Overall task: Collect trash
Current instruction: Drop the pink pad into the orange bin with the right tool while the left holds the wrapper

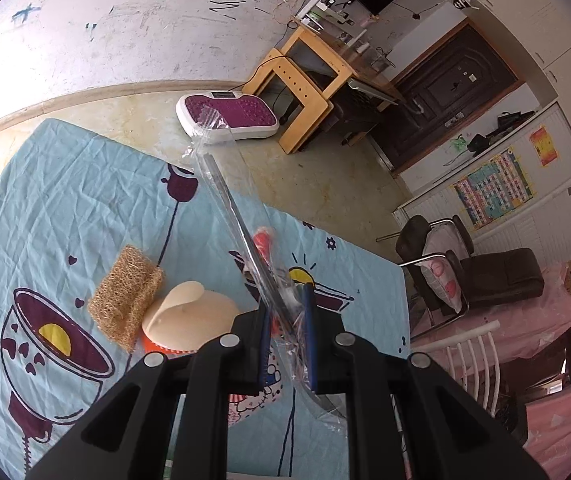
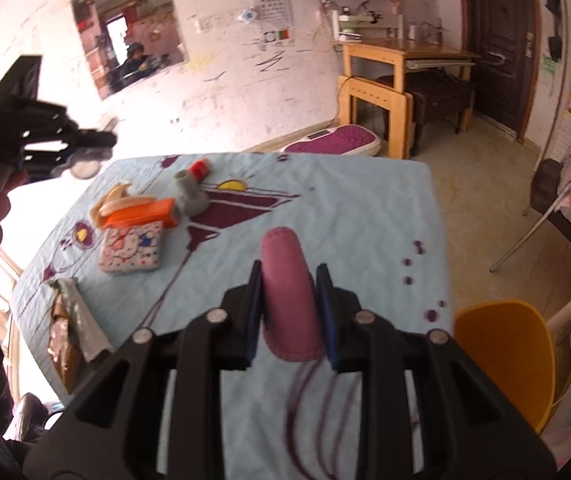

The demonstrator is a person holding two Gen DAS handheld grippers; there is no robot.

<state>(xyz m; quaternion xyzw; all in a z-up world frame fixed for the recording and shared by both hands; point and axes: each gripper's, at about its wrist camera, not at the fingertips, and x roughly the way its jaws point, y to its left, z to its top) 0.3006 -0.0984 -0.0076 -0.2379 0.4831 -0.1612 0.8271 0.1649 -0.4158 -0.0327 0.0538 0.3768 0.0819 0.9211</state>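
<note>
My left gripper [image 1: 287, 300] is shut on a clear plastic wrapper [image 1: 221, 184] and holds it up above the light blue tablecloth [image 1: 77, 184]. The wrapper sticks out long ahead of the fingers. My right gripper [image 2: 290, 278] is shut on a pink-purple rolled pouch [image 2: 287, 288], held just above the cloth [image 2: 345, 216]. The left gripper also shows in the right wrist view [image 2: 85, 148], raised at the far left. A crumpled foil snack bag [image 2: 71, 320] lies at the table's left edge.
On the cloth lie a loofah pad [image 1: 125, 296], a beige sponge on an orange brush [image 1: 189, 316], a Hello Kitty pouch [image 2: 131, 246], a grey inhaler [image 2: 191, 196] and a small red item [image 2: 199, 169]. A yellow bin [image 2: 505, 356] stands at the table's right.
</note>
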